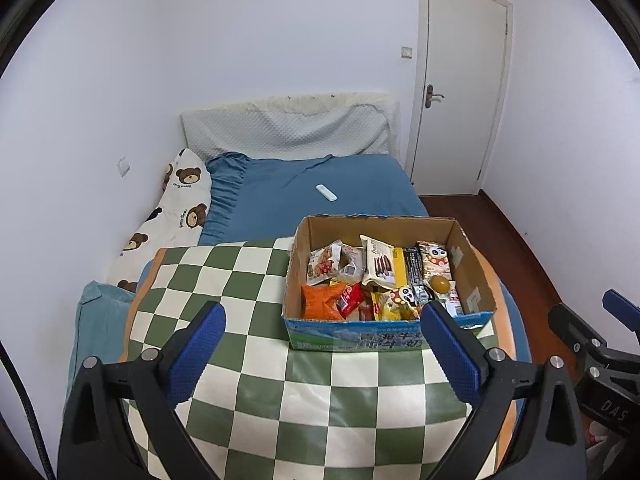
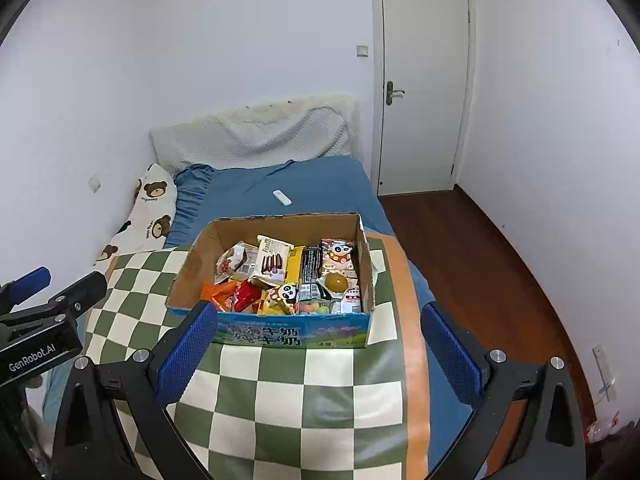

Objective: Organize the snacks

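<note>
An open cardboard box (image 1: 306, 236) (image 2: 192, 254) full of snack packets stands on a green-and-white checkered cloth (image 1: 256, 360) (image 2: 280, 392) on the bed. Inside are an orange bag (image 1: 320, 300), a white cookie packet (image 1: 378, 262) (image 2: 272, 262), panda-print packets (image 1: 436, 258) (image 2: 338, 254) and a round yellow-brown snack (image 1: 438, 283) (image 2: 335, 282). My left gripper (image 1: 324, 354) is open and empty, held in front of the box. My right gripper (image 2: 316, 354) is open and empty, also just before the box's front wall. Each gripper shows at the edge of the other's view.
A blue-sheeted bed (image 1: 320, 176) runs toward a padded headboard (image 1: 288, 128). A white remote (image 1: 326, 192) (image 2: 282, 197) lies on the sheet. A bear-print pillow (image 1: 176, 208) lies along the left wall. A white door (image 1: 460, 80) and wood floor (image 2: 480, 264) are at right.
</note>
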Demonstrator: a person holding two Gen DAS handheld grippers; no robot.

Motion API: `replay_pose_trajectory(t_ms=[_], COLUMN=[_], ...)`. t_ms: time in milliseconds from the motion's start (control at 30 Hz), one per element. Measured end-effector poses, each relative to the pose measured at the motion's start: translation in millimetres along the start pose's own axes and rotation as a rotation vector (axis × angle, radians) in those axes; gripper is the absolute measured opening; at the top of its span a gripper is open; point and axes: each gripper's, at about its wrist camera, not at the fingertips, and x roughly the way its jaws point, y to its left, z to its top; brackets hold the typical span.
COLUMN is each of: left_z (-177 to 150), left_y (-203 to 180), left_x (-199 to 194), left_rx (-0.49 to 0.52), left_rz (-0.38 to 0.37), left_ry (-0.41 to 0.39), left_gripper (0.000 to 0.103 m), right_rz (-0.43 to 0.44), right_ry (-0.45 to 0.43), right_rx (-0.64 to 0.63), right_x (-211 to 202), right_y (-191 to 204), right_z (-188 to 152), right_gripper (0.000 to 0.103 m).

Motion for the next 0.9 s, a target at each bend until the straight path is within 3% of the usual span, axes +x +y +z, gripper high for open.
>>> replay_pose_trajectory(t_ms=[333, 900], left_z=[8.0, -1.2], left_y=[-10.7, -12.7], left_x=[53.9, 114.8], left_rx=[0.019, 0.013], left_rz=[0.018, -0.001], left_ry=[0.058, 0.189], left_gripper=[0.1, 0.1], right_rz=[-0.028, -0.068], right_ry=[0.053, 0.117], right_rx=[0.007, 0.011], right_x=[61.7, 110.5], right_y=[-0.4, 4.4], right_z=[2.8, -0.3], right_gripper=[0.103, 0.103])
